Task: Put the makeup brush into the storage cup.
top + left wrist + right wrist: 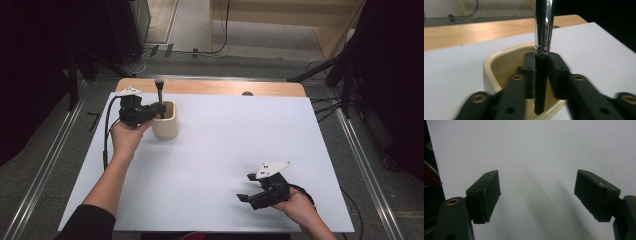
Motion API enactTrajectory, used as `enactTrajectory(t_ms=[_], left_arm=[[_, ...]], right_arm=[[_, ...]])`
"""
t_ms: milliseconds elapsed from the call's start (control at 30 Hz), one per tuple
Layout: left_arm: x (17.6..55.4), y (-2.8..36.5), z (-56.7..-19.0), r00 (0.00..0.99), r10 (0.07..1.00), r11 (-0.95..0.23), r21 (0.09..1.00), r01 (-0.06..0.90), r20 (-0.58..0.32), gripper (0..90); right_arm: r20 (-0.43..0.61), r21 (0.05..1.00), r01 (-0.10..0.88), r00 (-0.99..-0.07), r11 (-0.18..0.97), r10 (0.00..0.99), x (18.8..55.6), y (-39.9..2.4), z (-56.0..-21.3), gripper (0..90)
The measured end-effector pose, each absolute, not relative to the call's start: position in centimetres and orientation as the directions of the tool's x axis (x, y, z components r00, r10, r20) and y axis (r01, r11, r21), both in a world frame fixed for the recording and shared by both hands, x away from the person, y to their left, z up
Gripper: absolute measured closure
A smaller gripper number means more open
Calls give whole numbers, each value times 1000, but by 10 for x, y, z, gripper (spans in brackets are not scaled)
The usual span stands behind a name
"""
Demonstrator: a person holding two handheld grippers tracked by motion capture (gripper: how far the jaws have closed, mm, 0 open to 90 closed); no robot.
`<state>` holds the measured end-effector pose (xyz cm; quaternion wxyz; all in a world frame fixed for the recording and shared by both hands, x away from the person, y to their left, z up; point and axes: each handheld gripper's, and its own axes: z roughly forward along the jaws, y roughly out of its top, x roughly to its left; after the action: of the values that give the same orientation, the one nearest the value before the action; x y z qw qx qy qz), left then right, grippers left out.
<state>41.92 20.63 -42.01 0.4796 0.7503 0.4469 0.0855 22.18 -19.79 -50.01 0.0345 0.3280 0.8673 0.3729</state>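
Most of the white board (220, 150) is wide open, so there's loads of room through the middle and along the right side. The only real obstacle is the cup (165, 120) at the far left with a brush (160, 95) sticking up out of it. The left gripper (160, 111) is parked right over it, and there looks to be barely any gap around the handle.

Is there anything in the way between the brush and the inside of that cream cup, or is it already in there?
Nothing visible blocks it. The brush stands upright with its black handle already down inside the cream cup, bristles up. The left gripper sits at the rim, its pads flanking the handle.
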Motion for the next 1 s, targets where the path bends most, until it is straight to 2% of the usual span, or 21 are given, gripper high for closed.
enactTrajectory(t_ms=[33, 67, 467, 600, 733, 1000], left_arm=[[419, 208, -418, 578, 759, -140, 791, 596, -301, 530], [418, 209, -417, 580, 756, -138, 792, 594, -304, 483], [405, 220, -400, 612, 704, -174, 748, 640, -360, 395], [401, 222, -397, 618, 669, -172, 723, 669, -413, 355], [393, 218, -393, 660, 647, -222, 734, 642, -382, 339], [381, 210, -392, 703, 603, -278, 727, 628, -377, 308]], right_arm=[[184, 669, 543, -782, 507, 595, 222, -198, -500, 223], [184, 668, 545, -781, 507, 597, 222, -198, -500, 223], [197, 669, 553, -776, 496, 600, 222, -199, -499, 223], [196, 669, 553, -775, 496, 601, 222, -199, -500, 223], [195, 670, 553, -775, 496, 601, 222, -200, -500, 223], [195, 668, 553, -775, 497, 601, 224, -200, -500, 223]])
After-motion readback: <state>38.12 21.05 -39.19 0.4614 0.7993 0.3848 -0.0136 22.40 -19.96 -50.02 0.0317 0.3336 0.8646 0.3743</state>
